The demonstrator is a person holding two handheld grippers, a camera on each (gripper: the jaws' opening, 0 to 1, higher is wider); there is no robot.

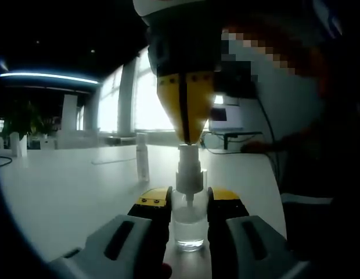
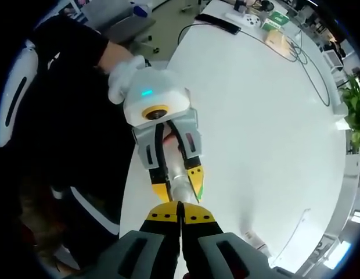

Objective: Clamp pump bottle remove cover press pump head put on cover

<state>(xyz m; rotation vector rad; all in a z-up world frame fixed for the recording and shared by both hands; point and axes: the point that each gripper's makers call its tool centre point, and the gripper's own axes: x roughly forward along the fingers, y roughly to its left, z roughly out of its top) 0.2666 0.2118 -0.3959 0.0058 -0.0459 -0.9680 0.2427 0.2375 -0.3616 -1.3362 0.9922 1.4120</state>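
Pump bottle (image 1: 189,224) upright on white table (image 1: 64,186), clamped at clear body between left gripper (image 1: 189,200) jaws for stability. Right gripper (image 1: 186,136) fully closed, empty, tips bearing down on pump head (image 1: 189,157). Cover (image 1: 143,157) parked upright behind, apart

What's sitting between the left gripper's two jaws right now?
The clear pump bottle stands between them in the left gripper view, jaws closed against its sides. The right gripper, jaws shut, comes down onto its pump head from above.
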